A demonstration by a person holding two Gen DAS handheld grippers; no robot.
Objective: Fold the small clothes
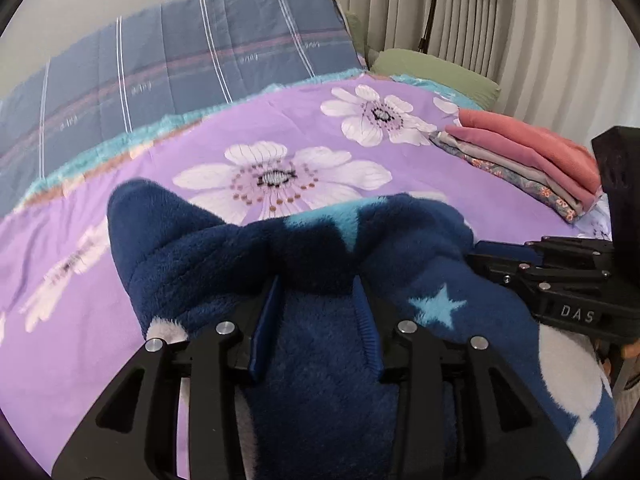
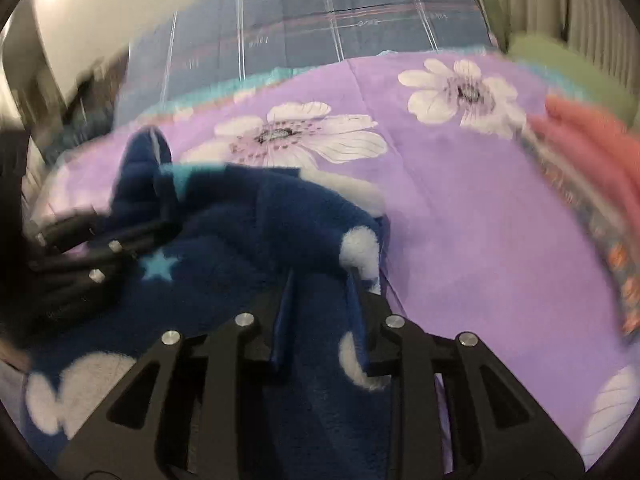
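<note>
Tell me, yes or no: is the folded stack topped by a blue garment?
No. The folded stack on the purple bedspread has a pink garment on top.

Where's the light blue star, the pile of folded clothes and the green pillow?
light blue star (image 1: pixel 437 307), left wrist view, its middle.
pile of folded clothes (image 1: pixel 532 160), left wrist view, top pink piece.
green pillow (image 1: pixel 432 68), left wrist view, its top.
</note>
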